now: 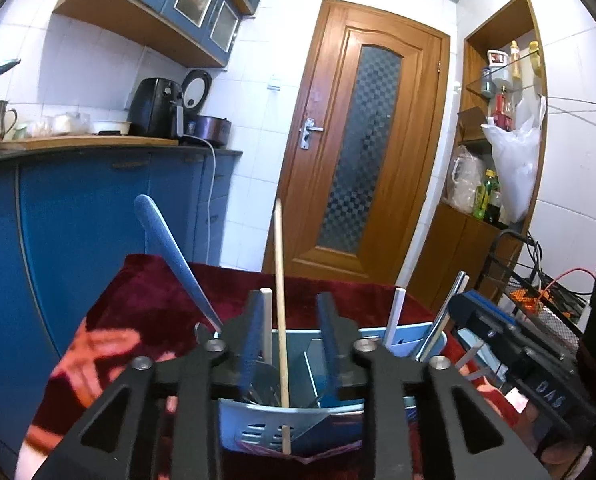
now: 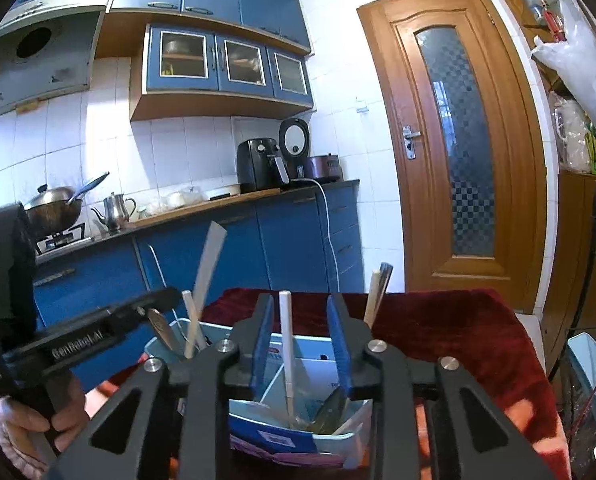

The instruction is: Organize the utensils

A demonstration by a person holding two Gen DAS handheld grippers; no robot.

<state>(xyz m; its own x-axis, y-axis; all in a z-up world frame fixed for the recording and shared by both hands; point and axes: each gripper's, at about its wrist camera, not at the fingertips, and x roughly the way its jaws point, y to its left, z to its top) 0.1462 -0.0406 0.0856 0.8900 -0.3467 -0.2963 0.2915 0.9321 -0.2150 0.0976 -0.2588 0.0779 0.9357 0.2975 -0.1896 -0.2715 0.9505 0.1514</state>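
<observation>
Both grippers are poised over a light-blue plastic utensil caddy with inner dividers (image 1: 330, 412), which stands on a dark red velvet cloth (image 1: 150, 292) covering the counter. Left gripper (image 1: 294, 312): jaws partly open, holding nothing; a pale wooden chopstick (image 1: 279, 280) stands upright in the gap, clear of both pads, its lower end in the caddy. A metal spoon with a blue-grey handle (image 1: 166, 248) leans out to the left. Right gripper (image 2: 301, 316): jaws likewise partly open and empty; a white plastic-handled utensil (image 2: 287, 340) stands upright between them in a caddy compartment, untouched. A person's hand (image 2: 38, 424) grips the left gripper's handle at lower left of the right wrist view.
</observation>
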